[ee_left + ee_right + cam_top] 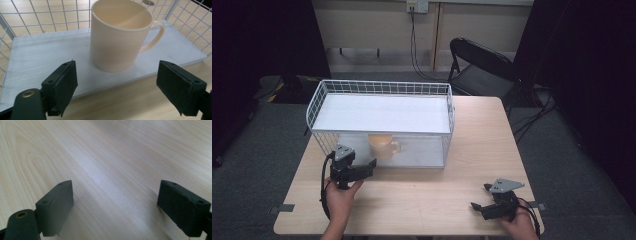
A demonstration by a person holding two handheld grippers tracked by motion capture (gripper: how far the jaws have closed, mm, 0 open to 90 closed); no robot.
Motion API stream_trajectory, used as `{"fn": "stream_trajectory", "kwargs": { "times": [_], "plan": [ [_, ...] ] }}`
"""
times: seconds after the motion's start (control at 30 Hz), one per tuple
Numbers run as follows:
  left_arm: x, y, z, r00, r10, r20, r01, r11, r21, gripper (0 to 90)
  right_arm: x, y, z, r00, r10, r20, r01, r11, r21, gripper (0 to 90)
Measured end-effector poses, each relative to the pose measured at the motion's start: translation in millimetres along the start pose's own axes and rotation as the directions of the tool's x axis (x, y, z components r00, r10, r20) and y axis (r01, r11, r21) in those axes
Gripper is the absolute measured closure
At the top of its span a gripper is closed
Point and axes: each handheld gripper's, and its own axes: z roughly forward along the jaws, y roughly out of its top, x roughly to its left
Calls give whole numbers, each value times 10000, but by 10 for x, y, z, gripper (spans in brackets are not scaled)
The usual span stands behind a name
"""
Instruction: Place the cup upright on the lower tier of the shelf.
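A cream mug (121,37) stands upright on the white lower shelf (37,60) of a wire basket rack (382,90), close to the shelf's near edge and left of its middle, with its handle turned to the right. The left gripper (371,165) sits just in front of it at the rack's open near side, jaws spread wide apart and empty, the mug roughly centred between them but still farther in. The right gripper (482,197) rests low over the bare wooden table (452,175) at the near right, well apart from the rack, its jaws likewise open on nothing. If the aim is to take the mug, the risks lie in the approach: the rack's upper white panel (382,112) hangs over the mug, so lifting straight up would likely knock it. Closing too low or off-centre on the smooth round wall could let the mug twist or slide, and the right-hand jaw could catch the handle.
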Motion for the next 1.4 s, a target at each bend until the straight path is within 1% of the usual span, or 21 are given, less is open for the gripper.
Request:
{"fn": "stream_trajectory", "kwargs": {
  "times": [0.03, 0.1, 0.13, 0.23, 0.27, 0.33, 0.37, 0.47, 0.53, 0.63, 0.83, 0.97, 1.0, 1.17, 1.2, 1.4],
  "plan": [
    [21, -12, -18, 10000, 45, -4, -45, 10000, 1, 169, -3, 2, 2, 10000, -7, 15, 7, 10000, -2, 127],
    [58, -41, -45, 10000, -30, -84, 30, 10000, -1, 168, -4, 4, 4, 10000, 8, 21, -8, 10000, -4, 127],
    [82, -48, -56, 9999, 45, -90, -44, 10000, 88, 168, -4, 4, 4, 10000, 9, 24, -9, 10000, -2, 128],
    [112, -66, -72, 9999, 97, -128, -96, 9999, 90, 169, -4, 4, 4, 10000, 10, 23, -10, 10000, 0, 127],
    [128, -77, -81, 9999, 112, -82, -111, 9999, 99, 169, -4, 4, 4, 10000, 10, 25, -10, 10000, -2, 127],
    [153, -96, -102, 9995, 288, -99, -287, 9995, 130, 170, -4, 4, 4, 10000, 9, 23, -9, 10000, -1, 127],
    [164, -108, -111, 9995, 325, -39, -325, 9994, 129, 175, -4, 4, 4, 10000, 12, 22, -12, 10000, 0, 127],
    [196, -144, -129, 9994, 331, 19, -332, 9991, 263, 171, -4, 4, 5, 10000, 15, 17, -15, 10000, -13, 127],
    [214, -166, -148, 9994, 342, 18, -343, 9991, 237, 169, -4, 4, 5, 10000, 15, 18, -15, 10000, -13, 127],
    [243, -198, -181, 9989, 444, 174, -448, 9988, 218, 169, -4, 4, 5, 10000, 15, 17, -15, 10000, -13, 127],
    [284, -232, -214, 9985, 478, 253, -484, 9986, 224, 173, -4, 4, 5, 10000, 13, 13, -13, 10000, -6, 127],
    [315, -251, -232, 9985, 275, 464, -287, 9993, 252, 173, -4, 4, 4, 10000, 10, 23, -10, 10000, -1, 127],
    [320, -255, -238, 9984, 308, 476, -320, 9992, 256, 173, -4, 4, 4, 10000, 12, 24, -12, 10000, -1, 127],
    [359, -285, -270, 9984, 418, 393, -432, 9985, 345, 175, -4, 4, 4, 10000, 11, 23, -11, 10000, -3, 127],
    [375, -295, -280, 9981, 437, 440, -453, 9983, 368, 175, -4, 4, 4, 10000, 11, 24, -11, 10000, -2, 127],
    [429, -341, -333, 9986, 426, 324, -433, 9989, 190, 179, -4, 4, 5, 10000, 12, 12, -12, 10000, -9, 127]
  ]
}}
